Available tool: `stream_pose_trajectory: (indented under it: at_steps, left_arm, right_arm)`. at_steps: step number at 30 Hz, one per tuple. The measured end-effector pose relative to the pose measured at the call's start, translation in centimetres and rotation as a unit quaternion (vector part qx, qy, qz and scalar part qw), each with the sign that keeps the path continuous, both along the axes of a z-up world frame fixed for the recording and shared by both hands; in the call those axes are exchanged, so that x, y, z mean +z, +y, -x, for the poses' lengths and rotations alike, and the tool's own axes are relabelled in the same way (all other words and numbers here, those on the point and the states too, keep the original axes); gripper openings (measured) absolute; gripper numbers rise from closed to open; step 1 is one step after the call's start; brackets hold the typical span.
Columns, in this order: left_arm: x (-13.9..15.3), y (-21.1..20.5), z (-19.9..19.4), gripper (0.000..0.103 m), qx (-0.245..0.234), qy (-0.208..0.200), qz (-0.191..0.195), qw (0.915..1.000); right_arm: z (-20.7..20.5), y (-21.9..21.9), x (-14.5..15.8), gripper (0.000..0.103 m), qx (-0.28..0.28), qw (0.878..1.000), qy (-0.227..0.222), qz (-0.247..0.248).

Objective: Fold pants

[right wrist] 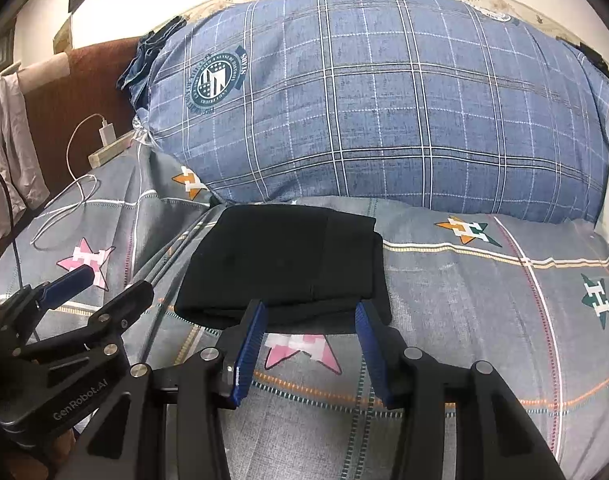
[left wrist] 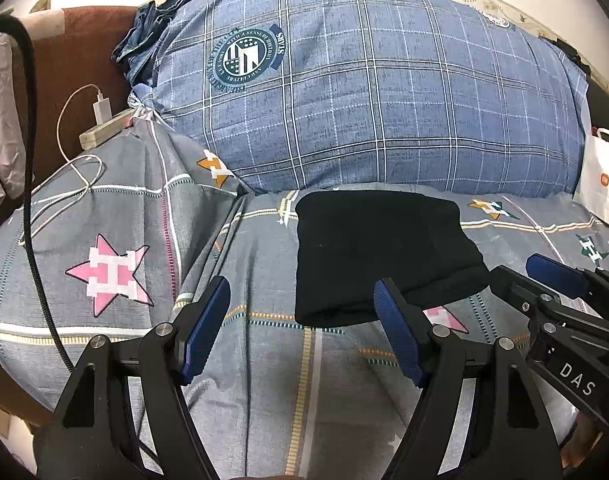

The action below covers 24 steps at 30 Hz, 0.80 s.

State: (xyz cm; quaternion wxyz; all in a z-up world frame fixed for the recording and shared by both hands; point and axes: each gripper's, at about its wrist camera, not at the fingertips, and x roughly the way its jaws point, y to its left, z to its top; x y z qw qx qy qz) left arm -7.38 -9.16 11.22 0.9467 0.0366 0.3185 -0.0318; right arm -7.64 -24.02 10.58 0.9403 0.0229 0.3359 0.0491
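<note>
The black pants [left wrist: 376, 252] lie folded into a compact rectangle on the grey star-print bedsheet [left wrist: 124, 216], just in front of the big blue plaid pillow. They also show in the right wrist view [right wrist: 288, 264]. My left gripper [left wrist: 300, 296] is open and empty, with the pants' near left corner just ahead of its right finger. My right gripper [right wrist: 310, 314] is open and empty, its fingertips at the pants' near edge. Each gripper shows in the other's view, the right one [left wrist: 536, 272] beside the pants' right edge, the left one [right wrist: 104, 284] left of them.
A blue plaid pillow [left wrist: 368, 92] fills the back of the bed. A power strip with a white charger and cable [left wrist: 100, 120] lies at the left. A white paper bag [left wrist: 600, 176] stands at the right. Dark denim [left wrist: 148, 28] sits behind the pillow.
</note>
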Motion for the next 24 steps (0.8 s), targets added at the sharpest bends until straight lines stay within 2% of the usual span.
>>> stream_pose_trajectory:
  at_steps: [24]
  left_arm:
    - [-1.03, -0.53, -0.55, 0.075, -0.009, 0.011, -0.002, 0.9999]
  right_arm:
    - [-0.43, 0.00, -0.78, 0.045, -0.001, 1.000, 0.007, 0.000]
